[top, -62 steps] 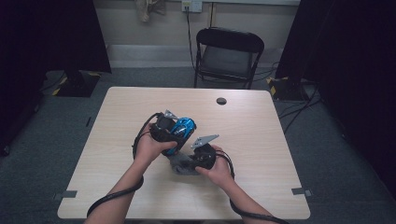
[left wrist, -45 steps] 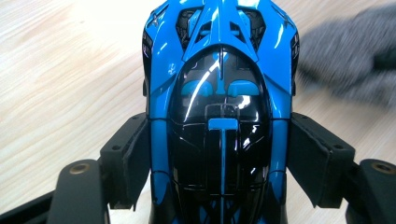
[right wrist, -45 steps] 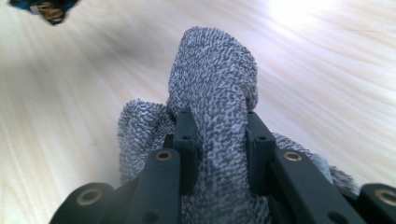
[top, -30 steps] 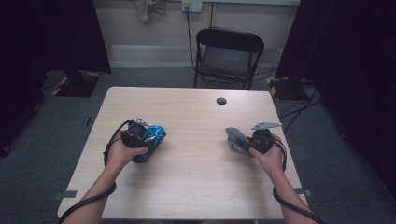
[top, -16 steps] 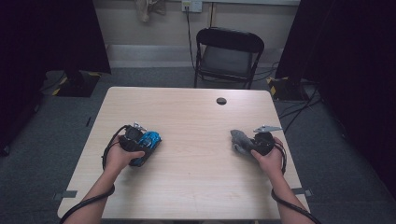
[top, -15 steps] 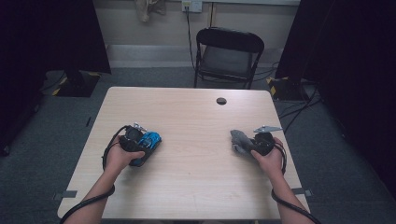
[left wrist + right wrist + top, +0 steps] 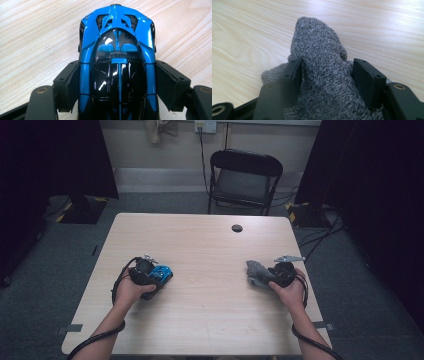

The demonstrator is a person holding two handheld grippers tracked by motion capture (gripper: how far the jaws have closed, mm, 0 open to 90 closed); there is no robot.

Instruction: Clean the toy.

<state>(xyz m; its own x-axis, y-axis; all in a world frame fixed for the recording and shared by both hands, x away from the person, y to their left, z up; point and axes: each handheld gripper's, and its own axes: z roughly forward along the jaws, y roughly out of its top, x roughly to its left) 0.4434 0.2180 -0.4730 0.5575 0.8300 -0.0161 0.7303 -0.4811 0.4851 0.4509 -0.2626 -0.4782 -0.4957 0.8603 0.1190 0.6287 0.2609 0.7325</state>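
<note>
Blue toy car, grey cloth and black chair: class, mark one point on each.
Blue toy car (image 7: 117, 32): left gripper view, on its blue bodywork.
Grey cloth (image 7: 322, 55): right gripper view, on its raised fold.
Black chair (image 7: 242, 182): high view, on its seat.

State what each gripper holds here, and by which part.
Left gripper clamps the glossy blue-and-black toy car by its sides. Right gripper's jaws have just been opening around the grey terry cloth.
</note>
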